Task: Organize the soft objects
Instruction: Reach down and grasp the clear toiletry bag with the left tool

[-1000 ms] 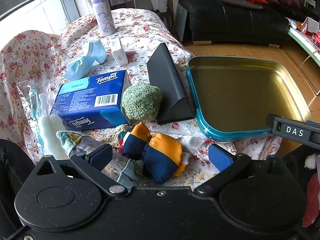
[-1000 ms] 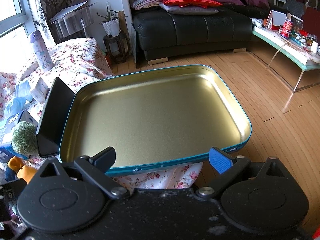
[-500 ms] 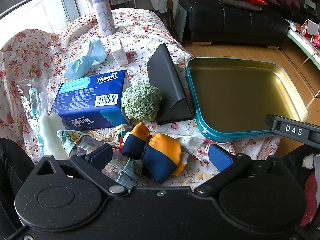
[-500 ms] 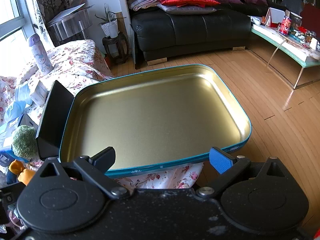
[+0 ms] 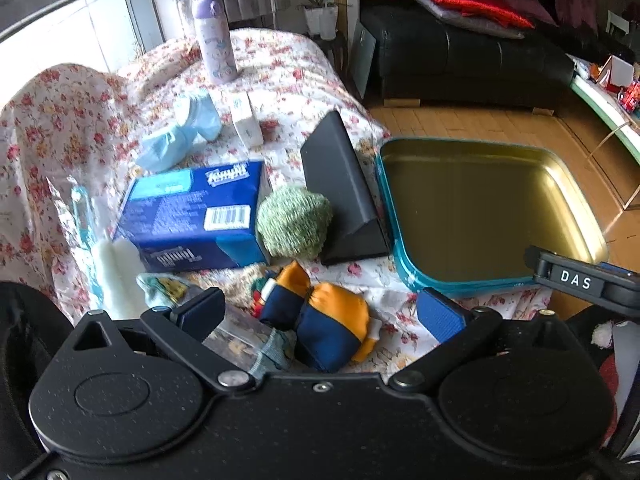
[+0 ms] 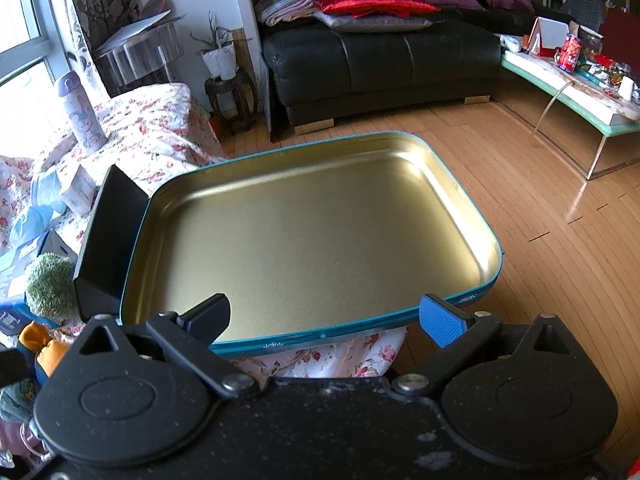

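left wrist view: i see my left gripper (image 5: 322, 308) with jaws spread wide, nothing in them, the navy-and-orange soft toy (image 5: 326, 330) lying between them on the floral cloth (image 5: 288, 92). just beyond, the green knitted ball (image 5: 294, 228) sits between the blue tissue box (image 5: 192, 216) and a black wedge (image 5: 344, 192). right wrist view: my right gripper (image 6: 324, 320) hangs released over the near rim of the gold tin tray (image 6: 312, 236).

Ahead stands a black leather sofa (image 6: 380, 60) on a wooden floor (image 6: 540, 208) — bright window (image 6: 20, 20) far left, glass table (image 6: 572, 92) right.
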Action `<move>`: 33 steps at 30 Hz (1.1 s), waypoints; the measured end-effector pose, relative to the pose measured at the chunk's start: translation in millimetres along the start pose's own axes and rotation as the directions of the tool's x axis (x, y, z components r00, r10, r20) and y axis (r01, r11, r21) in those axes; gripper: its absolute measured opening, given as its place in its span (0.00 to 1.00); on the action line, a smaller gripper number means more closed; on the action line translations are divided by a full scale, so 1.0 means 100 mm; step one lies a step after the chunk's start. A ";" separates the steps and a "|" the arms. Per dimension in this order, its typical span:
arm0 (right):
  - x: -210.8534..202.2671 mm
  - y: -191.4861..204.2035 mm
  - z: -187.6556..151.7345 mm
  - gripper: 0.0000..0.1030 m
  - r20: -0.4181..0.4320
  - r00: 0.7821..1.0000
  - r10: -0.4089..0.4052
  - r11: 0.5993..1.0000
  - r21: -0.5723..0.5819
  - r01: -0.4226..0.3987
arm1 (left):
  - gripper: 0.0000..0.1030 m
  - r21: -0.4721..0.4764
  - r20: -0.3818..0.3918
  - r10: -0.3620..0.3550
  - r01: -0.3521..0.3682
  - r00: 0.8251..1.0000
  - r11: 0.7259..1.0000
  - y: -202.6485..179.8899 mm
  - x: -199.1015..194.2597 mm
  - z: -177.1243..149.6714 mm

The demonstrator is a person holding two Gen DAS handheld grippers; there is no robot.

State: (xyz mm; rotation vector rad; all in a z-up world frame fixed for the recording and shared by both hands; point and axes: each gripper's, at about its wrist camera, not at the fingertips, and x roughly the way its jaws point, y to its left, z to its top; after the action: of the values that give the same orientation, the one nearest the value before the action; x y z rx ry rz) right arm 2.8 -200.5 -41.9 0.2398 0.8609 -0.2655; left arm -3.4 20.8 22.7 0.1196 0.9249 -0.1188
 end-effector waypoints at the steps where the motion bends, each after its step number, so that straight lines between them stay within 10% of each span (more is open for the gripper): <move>1: -0.02 0.00 0.00 0.99 0.013 1.000 -0.009 1.000 0.004 0.009 | 0.96 0.001 0.011 0.000 0.000 1.000 1.000 0.02 -0.03 0.01; 14: -0.27 0.17 -0.06 0.99 0.167 0.973 -0.161 0.982 -0.069 0.174 | 0.96 -0.031 0.112 0.054 -0.051 0.992 0.998 0.81 -0.10 0.23; 24: -0.31 0.21 0.04 0.91 0.123 0.985 -0.118 0.986 -0.103 0.131 | 0.96 -0.070 0.037 0.004 -0.002 0.999 0.998 1.59 0.19 0.34; 33: -0.39 0.69 -0.01 0.79 -0.015 0.995 0.103 0.990 -0.096 -0.104 | 0.96 -0.031 -0.093 0.030 -0.033 0.995 0.999 1.66 0.56 0.24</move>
State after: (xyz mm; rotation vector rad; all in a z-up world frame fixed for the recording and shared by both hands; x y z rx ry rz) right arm 0.4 -130.3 -5.3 0.1949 0.8656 -0.1255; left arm 74.8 178.5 0.6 0.1099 1.0171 -0.0696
